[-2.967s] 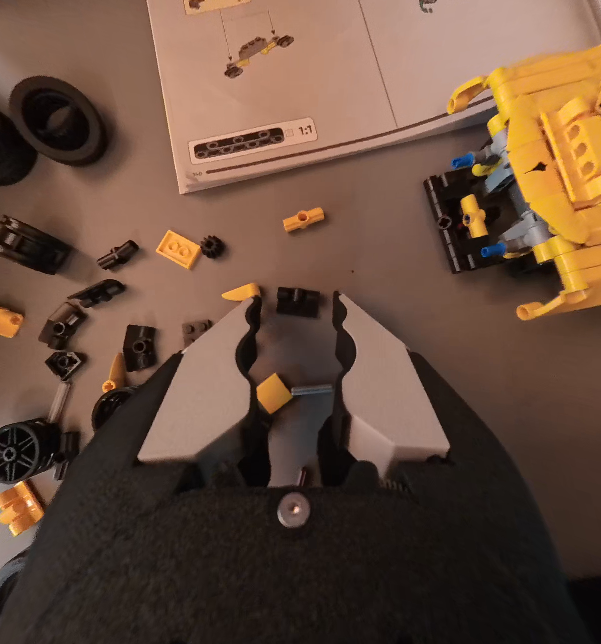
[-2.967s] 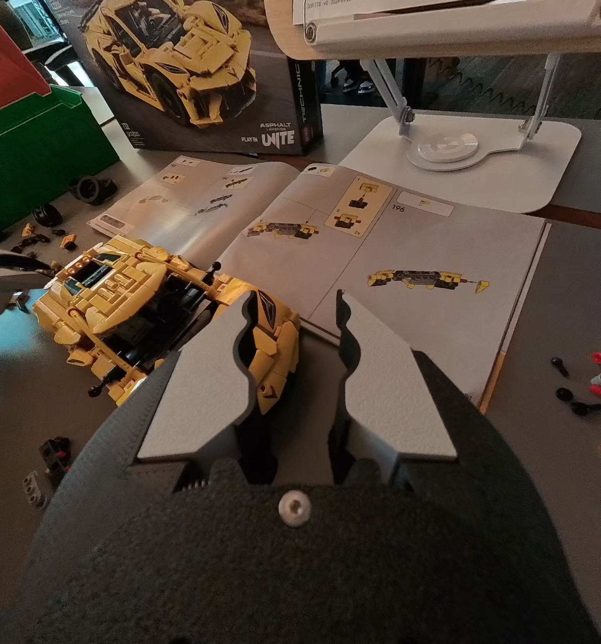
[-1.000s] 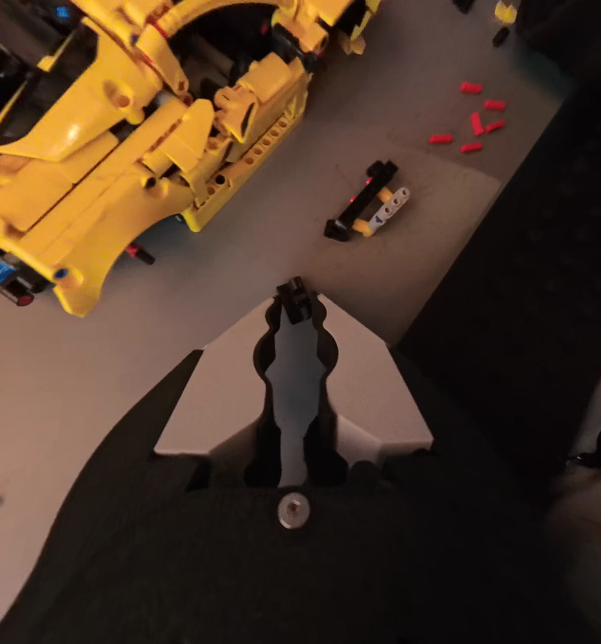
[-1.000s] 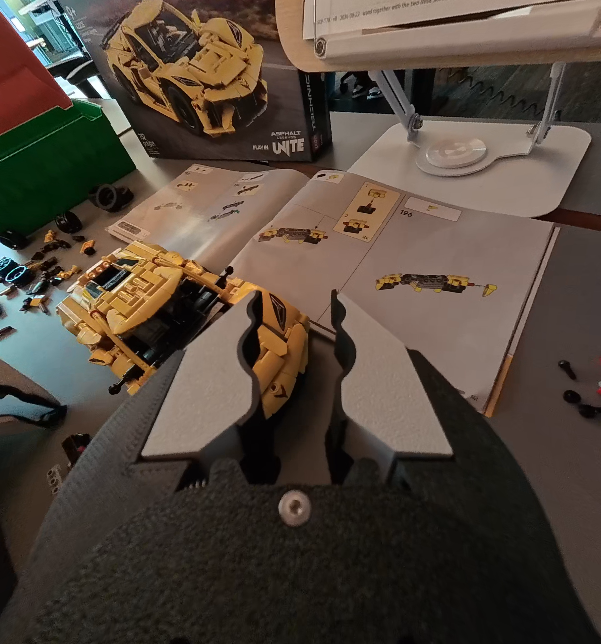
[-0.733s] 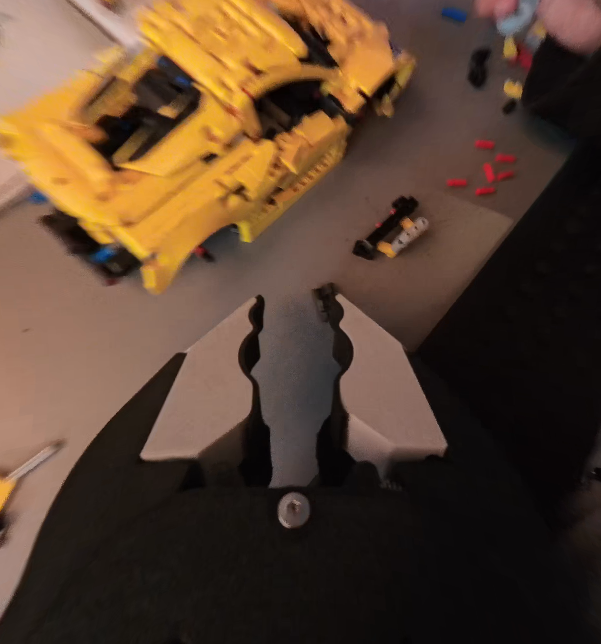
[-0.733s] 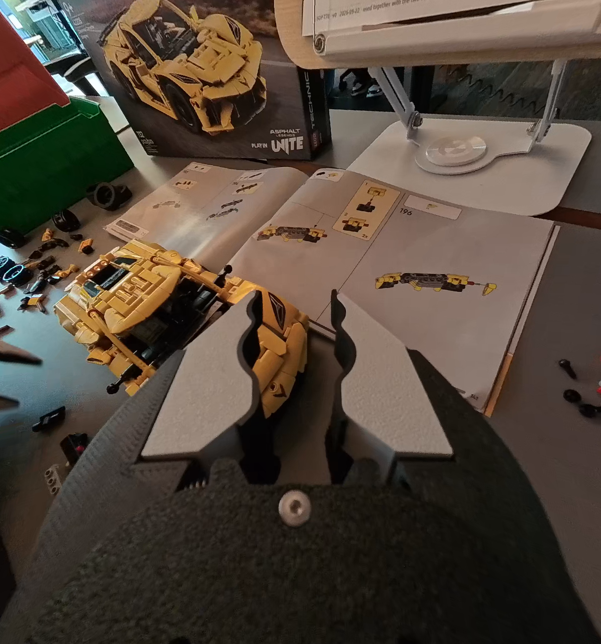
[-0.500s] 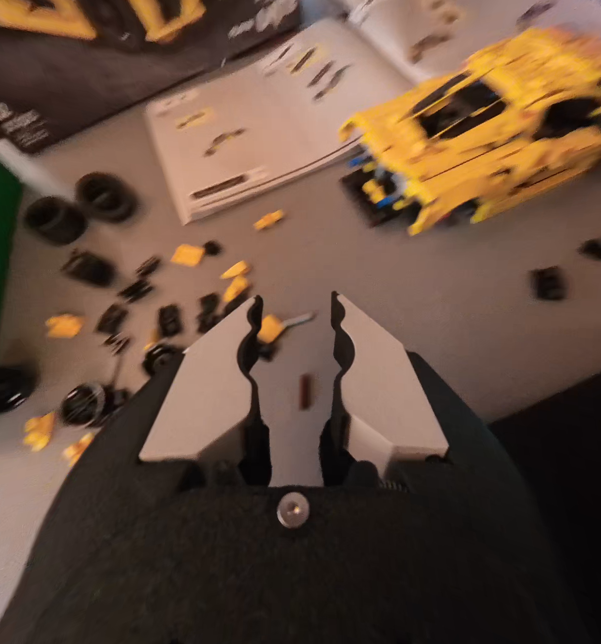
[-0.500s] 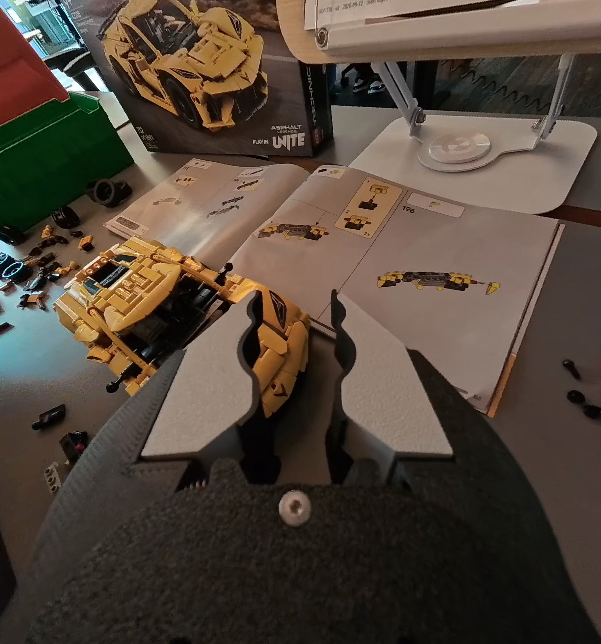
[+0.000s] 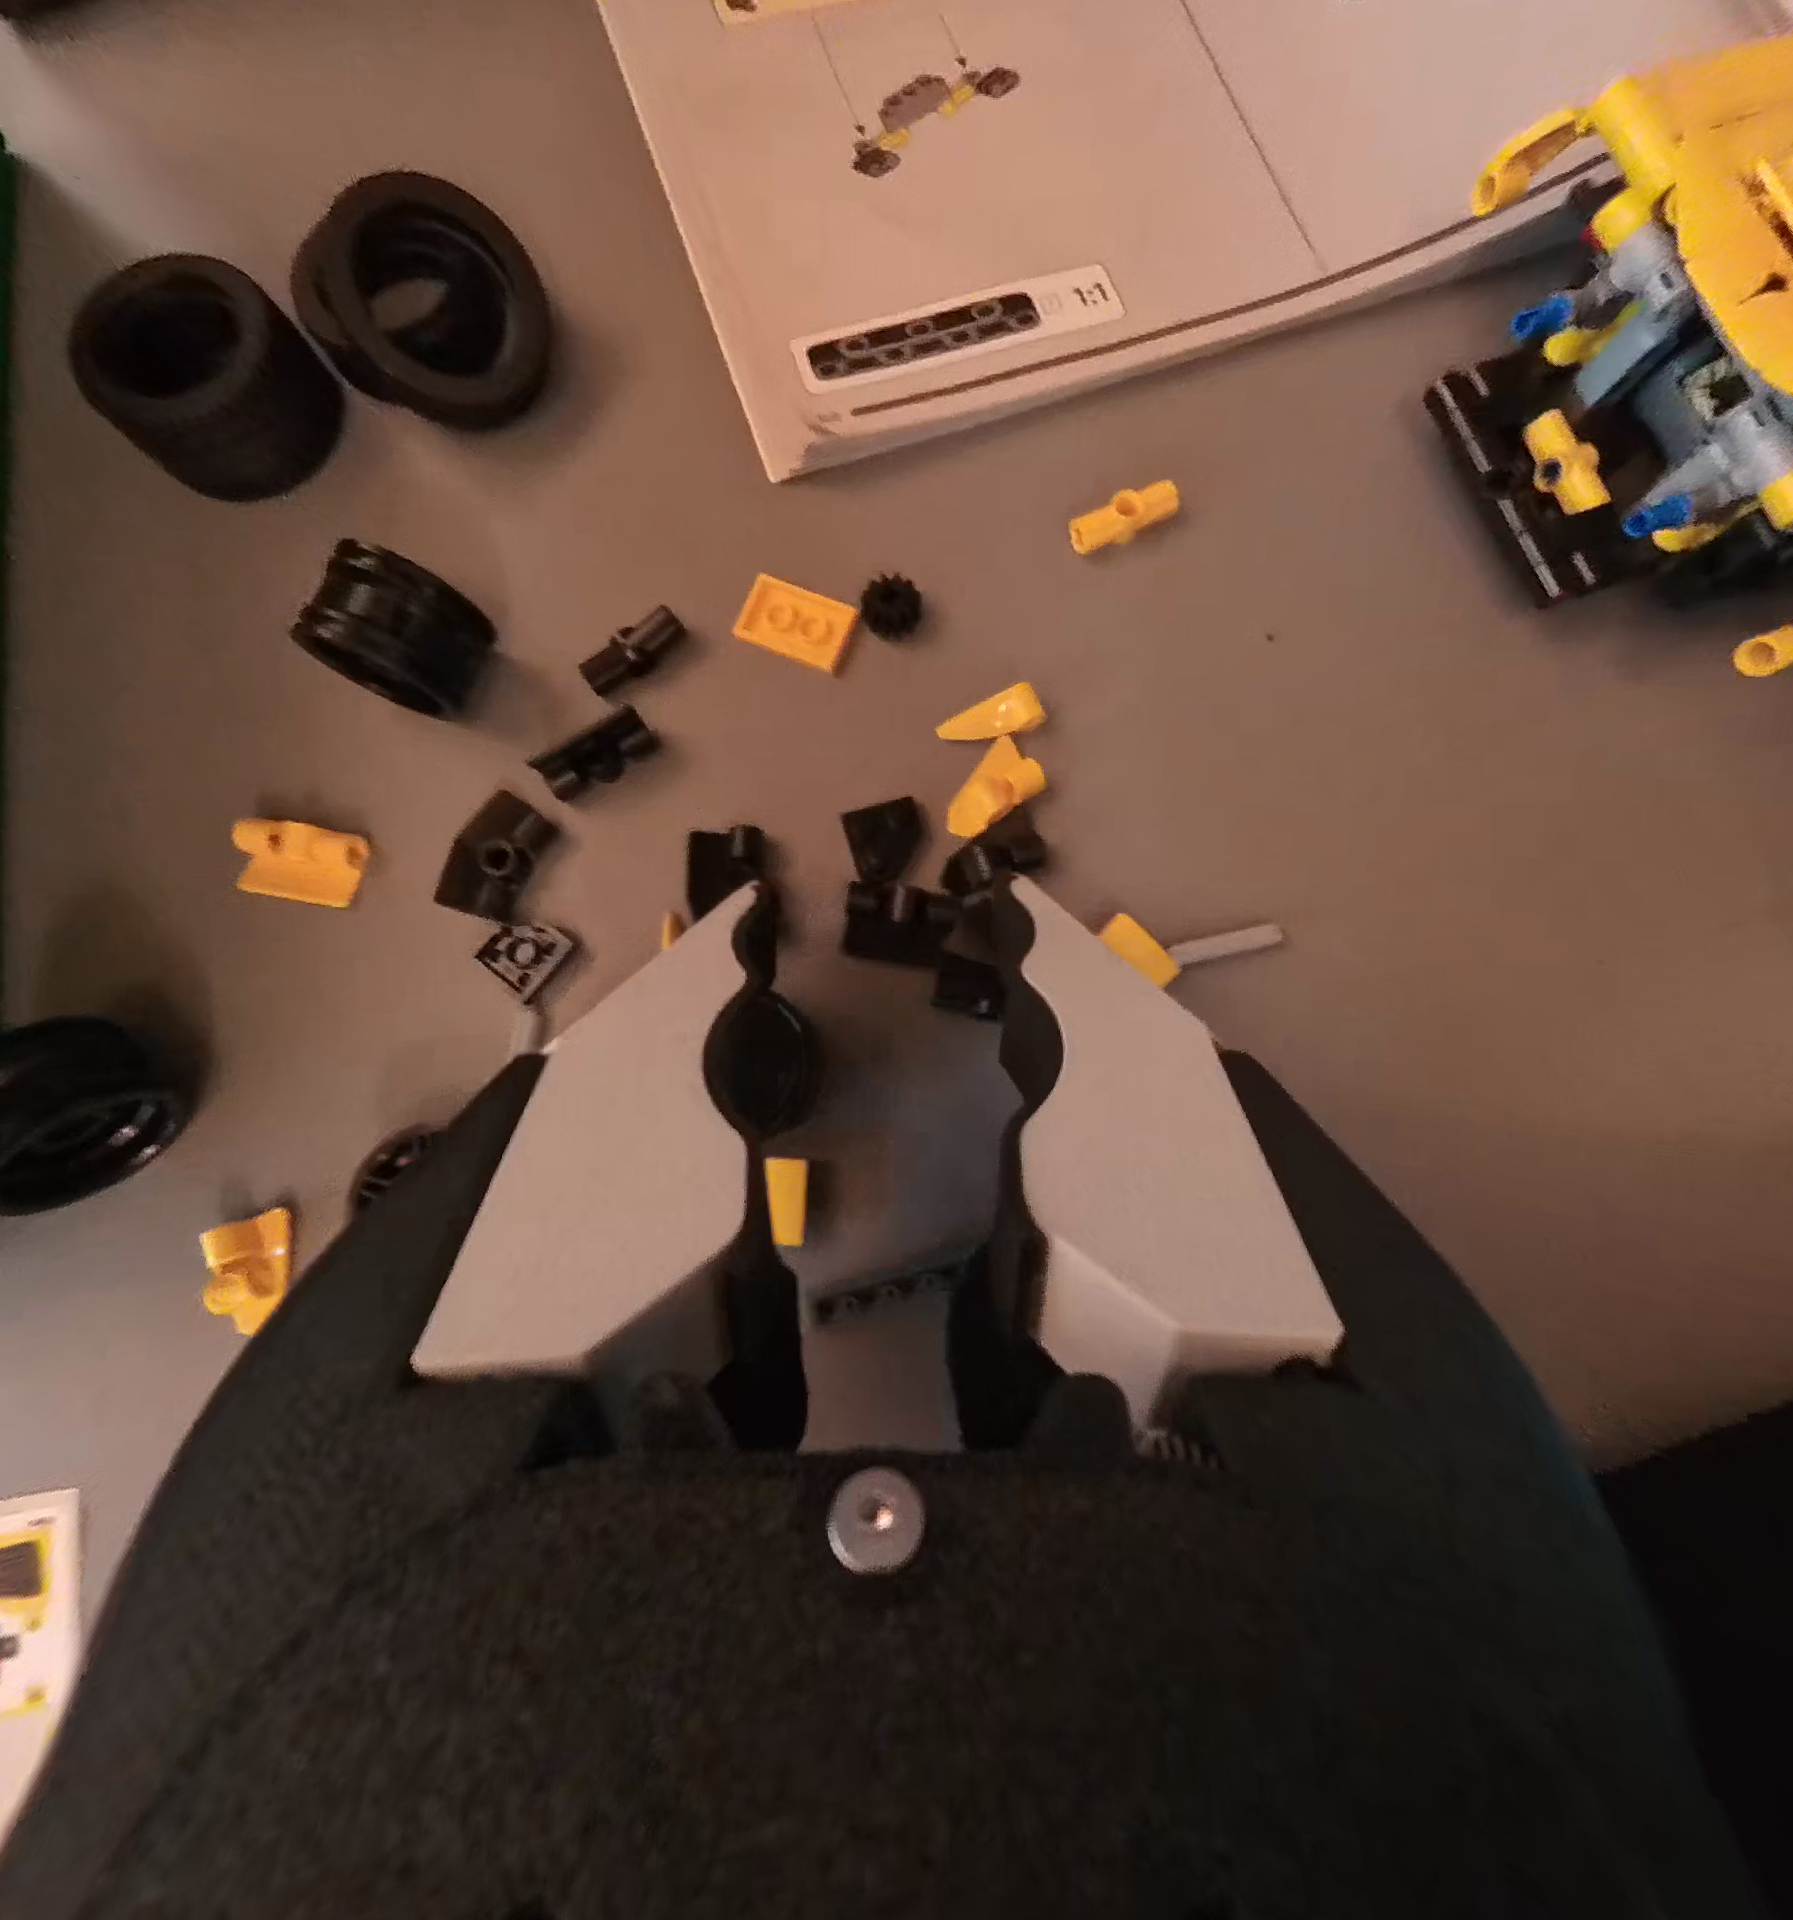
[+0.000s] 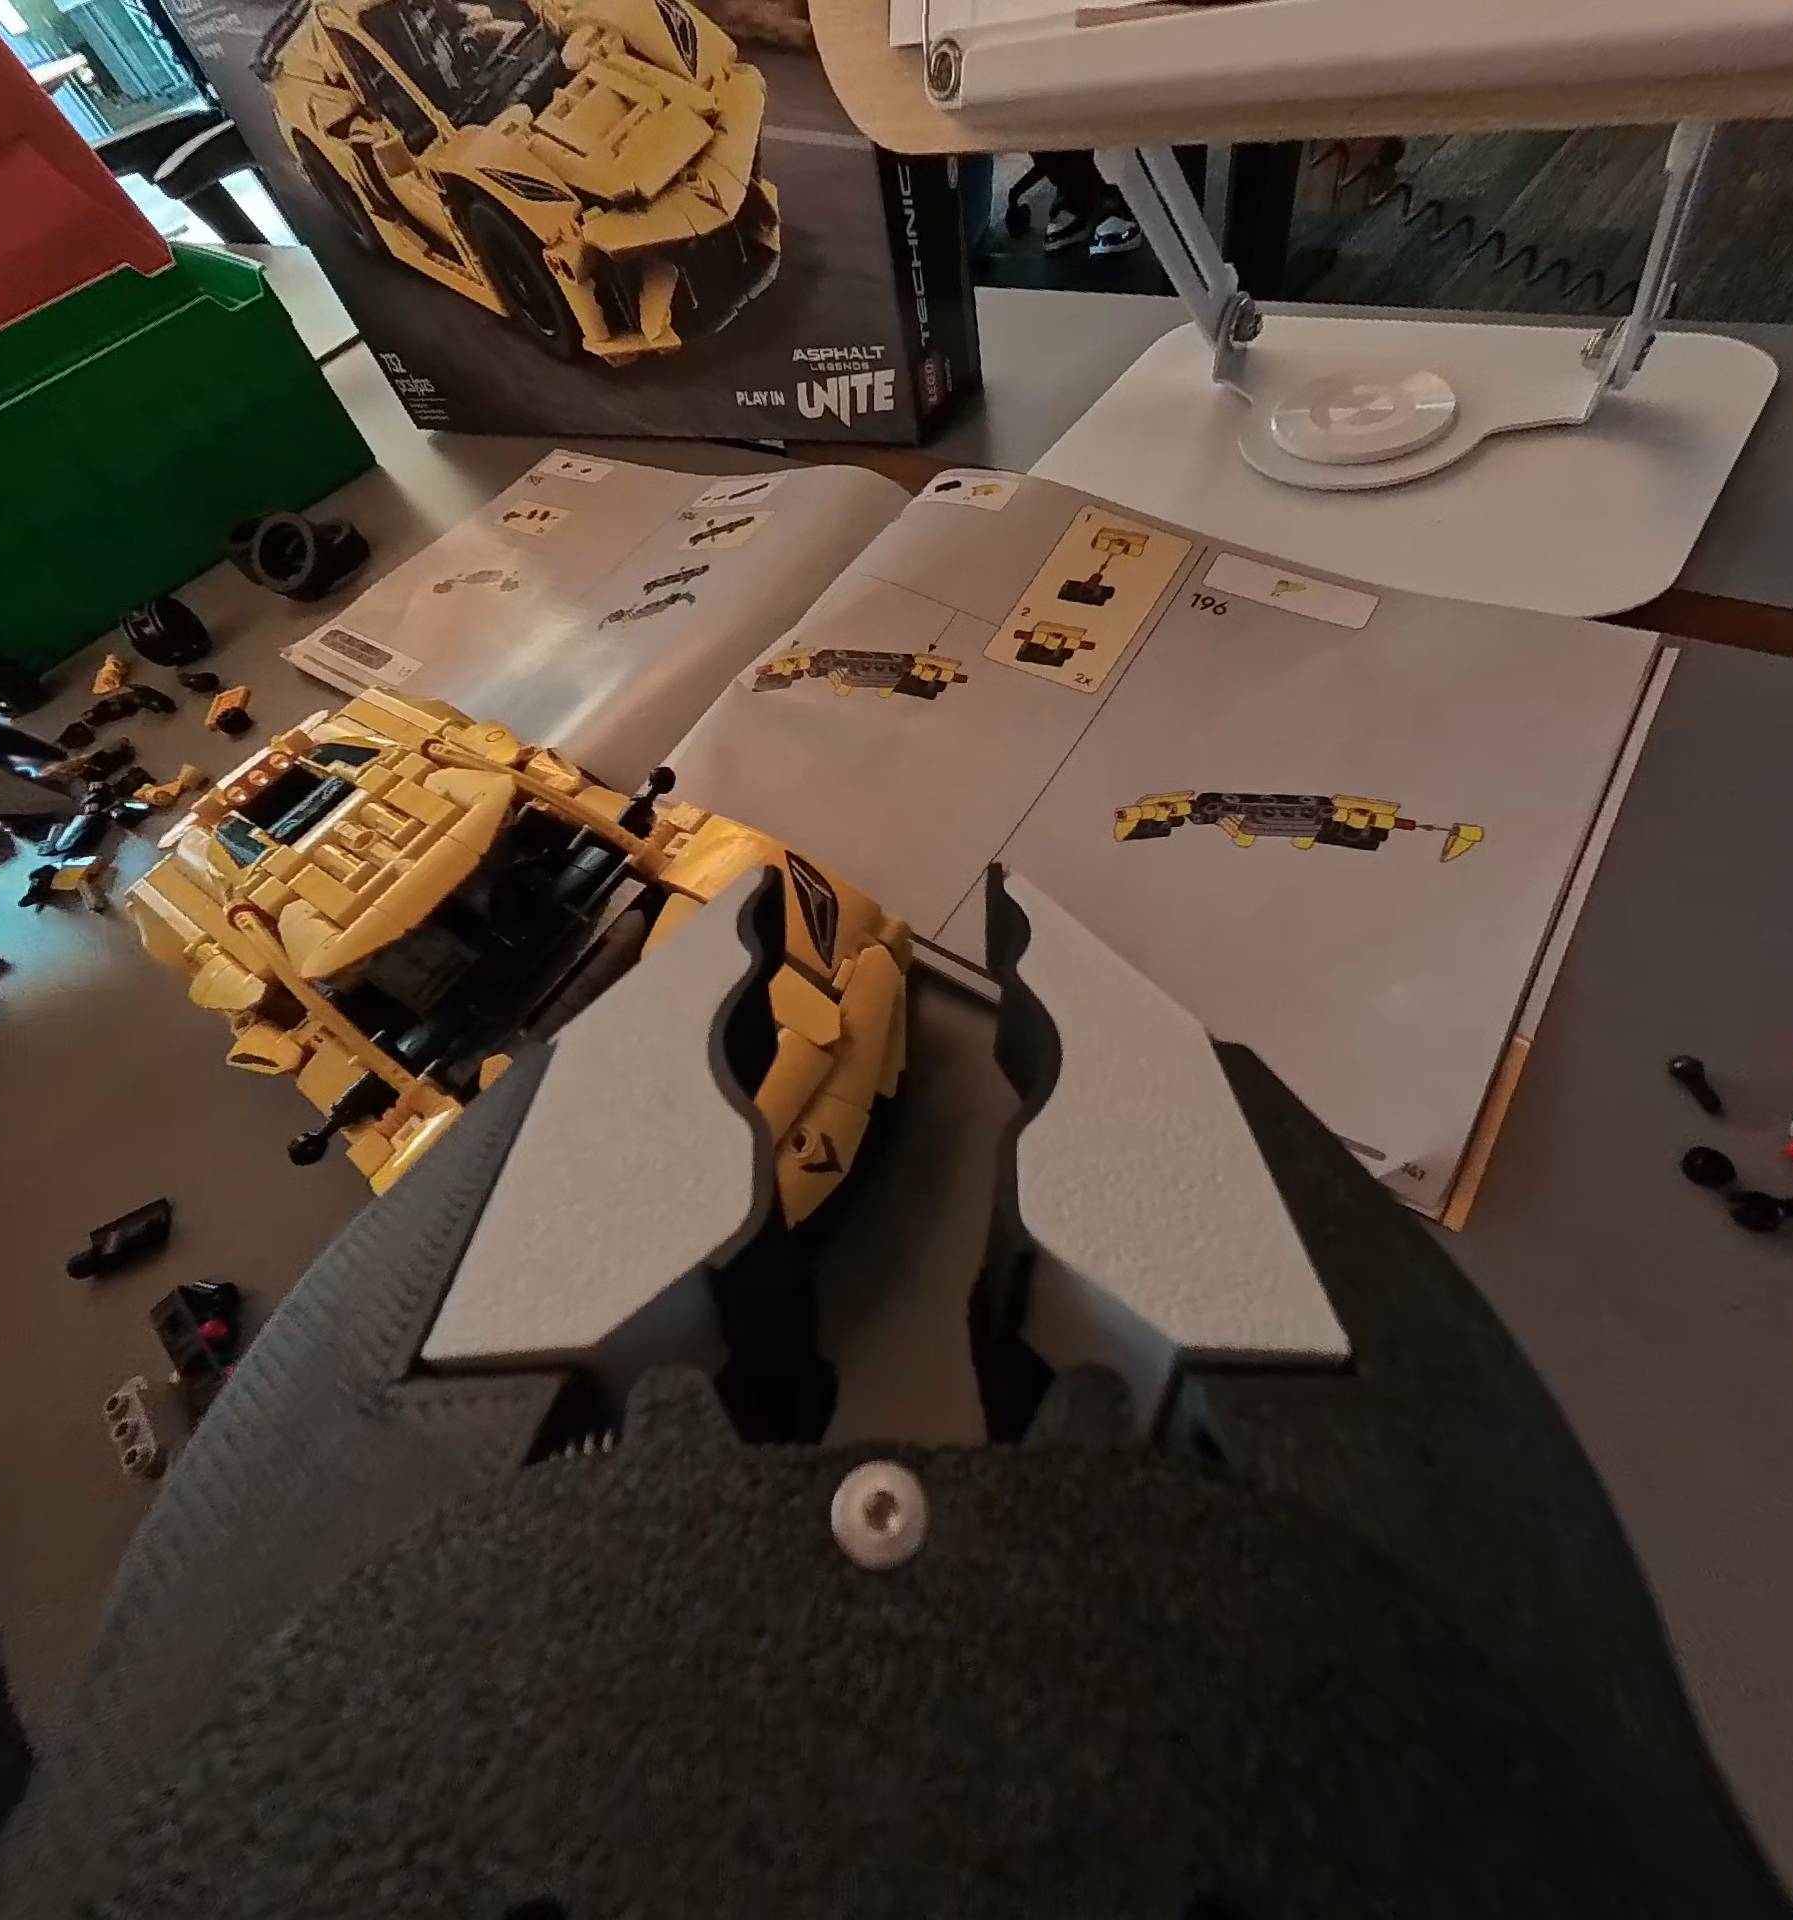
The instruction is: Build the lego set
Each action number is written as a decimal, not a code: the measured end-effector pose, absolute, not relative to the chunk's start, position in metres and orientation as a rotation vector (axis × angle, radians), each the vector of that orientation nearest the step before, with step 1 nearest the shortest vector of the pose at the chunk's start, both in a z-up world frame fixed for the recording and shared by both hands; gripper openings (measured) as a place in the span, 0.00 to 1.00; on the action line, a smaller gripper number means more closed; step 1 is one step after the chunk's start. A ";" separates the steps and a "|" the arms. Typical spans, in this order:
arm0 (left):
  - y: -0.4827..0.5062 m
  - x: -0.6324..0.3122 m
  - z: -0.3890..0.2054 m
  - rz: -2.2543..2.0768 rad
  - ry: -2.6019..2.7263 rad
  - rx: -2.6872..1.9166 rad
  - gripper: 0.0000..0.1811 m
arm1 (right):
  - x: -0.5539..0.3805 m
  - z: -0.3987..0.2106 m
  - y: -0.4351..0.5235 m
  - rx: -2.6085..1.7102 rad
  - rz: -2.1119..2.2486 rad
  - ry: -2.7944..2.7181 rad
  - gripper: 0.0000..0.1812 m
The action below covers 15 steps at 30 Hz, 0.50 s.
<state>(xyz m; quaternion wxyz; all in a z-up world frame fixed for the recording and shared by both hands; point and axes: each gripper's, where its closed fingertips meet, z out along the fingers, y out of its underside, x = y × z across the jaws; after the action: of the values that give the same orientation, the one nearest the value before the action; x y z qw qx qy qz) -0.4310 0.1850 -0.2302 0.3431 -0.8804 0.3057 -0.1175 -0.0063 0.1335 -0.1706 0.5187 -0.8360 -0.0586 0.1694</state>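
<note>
Left tool (image 9: 884,899) agape, over loose pieces (image 9: 897,920) — empty

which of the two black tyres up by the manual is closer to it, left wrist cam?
The right-hand tyre, tipped so its open hollow faces the camera, lies nearer the instruction booklet. The other tyre sits farther left, toward the green bin, showing mostly its tread.

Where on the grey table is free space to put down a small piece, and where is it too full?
Free: the bare grey table between the open instruction booklet, the yellow brick car and the loose pieces. Crowded: around the open left gripper, where small black and yellow bricks lie close together, with black rubber tyres beyond.
</note>
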 end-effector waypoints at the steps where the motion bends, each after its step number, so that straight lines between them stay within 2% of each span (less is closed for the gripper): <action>1: 0.186 -0.433 -0.232 -0.293 0.811 -2.296 0.22 | -0.006 -0.171 0.134 -2.008 0.406 -0.140 0.20; 15: 0.182 -0.426 -0.242 -0.339 0.881 -2.347 0.23 | -0.007 -0.177 0.134 -2.027 0.418 -0.142 0.20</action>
<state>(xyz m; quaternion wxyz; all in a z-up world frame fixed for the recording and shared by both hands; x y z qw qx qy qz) -0.4260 0.1819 -0.2423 0.3013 -0.8846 0.3321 -0.1278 -0.0069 0.1344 -0.1766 0.5087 -0.8413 -0.0588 0.1733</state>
